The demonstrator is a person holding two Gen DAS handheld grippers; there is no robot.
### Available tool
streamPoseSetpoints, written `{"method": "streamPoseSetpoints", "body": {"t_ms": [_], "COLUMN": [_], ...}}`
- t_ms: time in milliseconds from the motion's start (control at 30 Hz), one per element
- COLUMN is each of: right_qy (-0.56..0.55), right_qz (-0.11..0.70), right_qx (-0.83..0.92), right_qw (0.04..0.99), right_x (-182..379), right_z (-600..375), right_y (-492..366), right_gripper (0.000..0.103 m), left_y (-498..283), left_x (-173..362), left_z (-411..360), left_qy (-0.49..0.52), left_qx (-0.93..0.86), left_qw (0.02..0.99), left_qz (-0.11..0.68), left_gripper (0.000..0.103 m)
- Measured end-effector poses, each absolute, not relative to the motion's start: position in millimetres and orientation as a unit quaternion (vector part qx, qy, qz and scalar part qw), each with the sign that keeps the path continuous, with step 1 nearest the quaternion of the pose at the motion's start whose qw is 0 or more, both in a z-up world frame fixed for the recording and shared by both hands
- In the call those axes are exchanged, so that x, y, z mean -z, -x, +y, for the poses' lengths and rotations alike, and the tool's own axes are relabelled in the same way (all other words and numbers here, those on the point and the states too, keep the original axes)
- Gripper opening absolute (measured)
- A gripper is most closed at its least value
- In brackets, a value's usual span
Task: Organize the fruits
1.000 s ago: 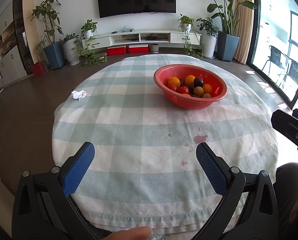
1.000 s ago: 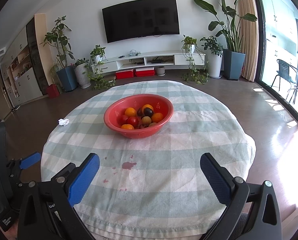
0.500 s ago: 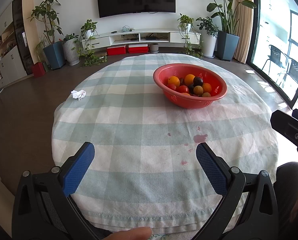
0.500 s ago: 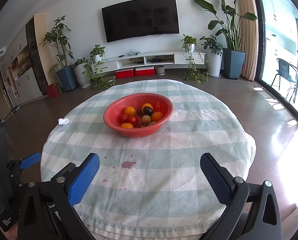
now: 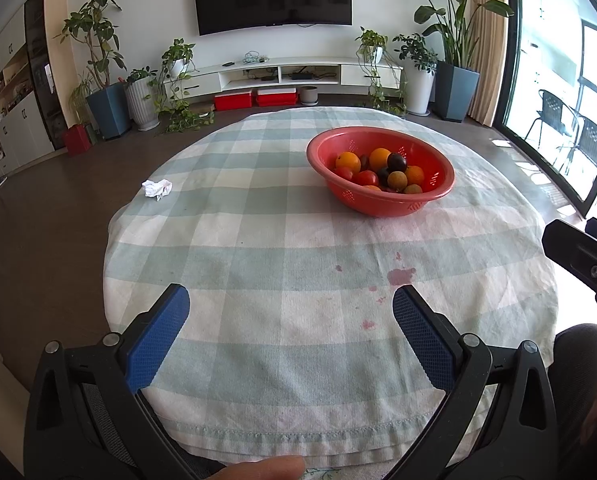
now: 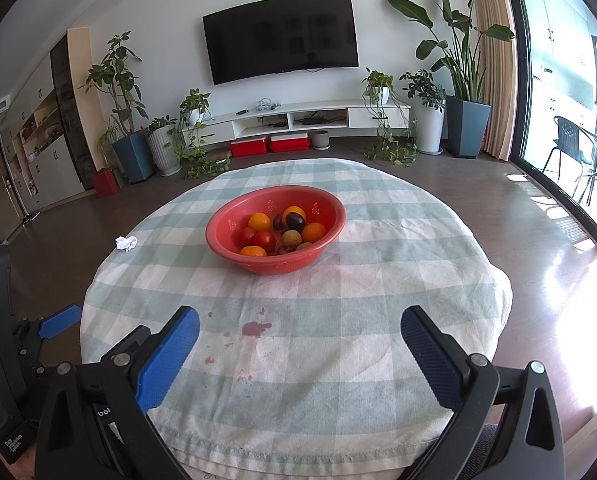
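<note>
A red perforated bowl (image 5: 438, 196) stands on the round table's checked cloth (image 5: 258, 240), right of centre in the left wrist view and near the middle in the right wrist view (image 6: 226, 240). It holds several fruits: oranges (image 6: 259, 222), red tomatoes (image 6: 264, 240) and a dark plum (image 6: 295, 221). My left gripper (image 5: 290, 300) is open and empty over the near edge of the table. My right gripper (image 6: 299, 318) is open and empty too, also well short of the bowl.
A crumpled white tissue (image 5: 157, 189) lies at the table's left edge. Dark red stains (image 6: 255, 329) mark the cloth between the bowl and the grippers. Beyond the table are a TV wall, potted plants and a glass door at the right.
Both views have shifted only slightly; the bowl sits a touch lower in the right wrist view. Both grippers stay open and empty.
</note>
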State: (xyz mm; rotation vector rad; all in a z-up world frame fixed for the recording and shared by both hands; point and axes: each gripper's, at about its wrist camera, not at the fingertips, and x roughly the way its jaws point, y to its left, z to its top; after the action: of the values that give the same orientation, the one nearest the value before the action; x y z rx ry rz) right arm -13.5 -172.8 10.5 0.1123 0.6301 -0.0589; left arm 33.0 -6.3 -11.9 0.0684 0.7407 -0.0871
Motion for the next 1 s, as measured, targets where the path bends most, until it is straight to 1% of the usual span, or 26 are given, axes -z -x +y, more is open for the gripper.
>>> {"method": "streamPoseSetpoints", "body": {"t_ms": [1000], "right_qy": [-0.055], "right_qz": [0.310], "right_qx": [0.029], "right_qw": [0.949], "right_x": [-12.0], "right_z": [-173.0], "right_y": [14.0], "right_gripper": [0.103], "left_y": [-32.3], "left_x": [12.7], "left_z": [-6.9], "left_qy": [-0.035], "left_qx": [0.043], "left_qw": [0.930], "left_qz": [0.363], "left_gripper": [0.103]}}
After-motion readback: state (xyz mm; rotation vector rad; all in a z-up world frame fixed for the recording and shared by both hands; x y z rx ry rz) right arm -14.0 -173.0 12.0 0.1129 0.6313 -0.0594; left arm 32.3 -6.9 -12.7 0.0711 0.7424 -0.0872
